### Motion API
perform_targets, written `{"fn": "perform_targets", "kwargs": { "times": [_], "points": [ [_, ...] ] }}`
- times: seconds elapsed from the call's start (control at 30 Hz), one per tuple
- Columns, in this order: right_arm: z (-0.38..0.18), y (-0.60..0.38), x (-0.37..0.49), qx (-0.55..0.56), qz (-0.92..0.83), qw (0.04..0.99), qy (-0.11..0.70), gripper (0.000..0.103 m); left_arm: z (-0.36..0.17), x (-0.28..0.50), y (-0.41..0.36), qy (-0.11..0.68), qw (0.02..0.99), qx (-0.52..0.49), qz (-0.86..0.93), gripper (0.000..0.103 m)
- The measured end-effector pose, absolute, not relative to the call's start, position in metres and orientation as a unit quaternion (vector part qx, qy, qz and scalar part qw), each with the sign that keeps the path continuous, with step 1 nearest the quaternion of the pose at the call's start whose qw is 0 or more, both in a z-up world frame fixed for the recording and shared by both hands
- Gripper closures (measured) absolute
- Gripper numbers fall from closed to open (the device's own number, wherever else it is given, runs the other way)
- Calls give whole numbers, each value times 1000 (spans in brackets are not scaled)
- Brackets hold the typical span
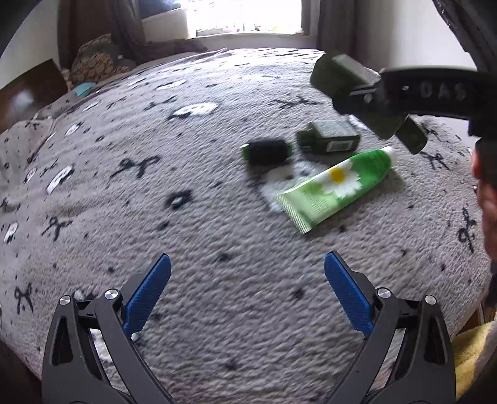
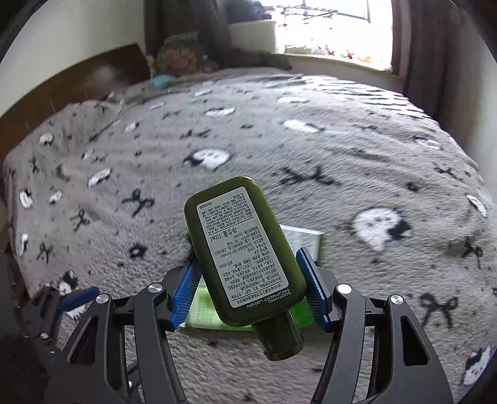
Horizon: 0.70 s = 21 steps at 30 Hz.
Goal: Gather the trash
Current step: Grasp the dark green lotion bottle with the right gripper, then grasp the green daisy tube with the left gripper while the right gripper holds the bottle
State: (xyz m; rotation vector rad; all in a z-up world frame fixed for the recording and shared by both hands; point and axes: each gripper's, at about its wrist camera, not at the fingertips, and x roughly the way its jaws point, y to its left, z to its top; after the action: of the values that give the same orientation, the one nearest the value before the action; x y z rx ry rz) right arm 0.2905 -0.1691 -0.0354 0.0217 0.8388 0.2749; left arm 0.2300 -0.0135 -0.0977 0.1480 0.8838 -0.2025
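My right gripper is shut on a dark green lotion bottle, held above the bed with its cap toward the camera. In the left wrist view the same bottle hangs at the upper right. Below it, on the grey patterned blanket, lie a light green tube with a daisy, a second dark green bottle and a small black jar. My left gripper is open over bare blanket, nearer than the tube, with nothing between its pads.
A patterned pillow and a wooden headboard sit at the bed's far left. A bright window with curtains is behind. Yellow cloth shows at the lower right edge. A person's hand is at the right.
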Motion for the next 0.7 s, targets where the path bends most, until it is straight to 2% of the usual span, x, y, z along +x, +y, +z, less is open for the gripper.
{"fn": "perform_targets", "kwargs": {
  "times": [0.1,0.23,0.5,0.7],
  "points": [
    [-28,-197,288,25,110,908,405,41,-92,236,-37,411,899,85,-124,11],
    [-34,-233,286,46,86,905,414,41,-88,248,-76,395,897,112,-163,20],
    [-57,-291,277,81,55,897,431,41,-111,280,-136,421,874,160,-181,28],
    [-59,-321,267,93,44,899,426,41,-124,299,-146,434,871,167,-160,28]
  ]
}}
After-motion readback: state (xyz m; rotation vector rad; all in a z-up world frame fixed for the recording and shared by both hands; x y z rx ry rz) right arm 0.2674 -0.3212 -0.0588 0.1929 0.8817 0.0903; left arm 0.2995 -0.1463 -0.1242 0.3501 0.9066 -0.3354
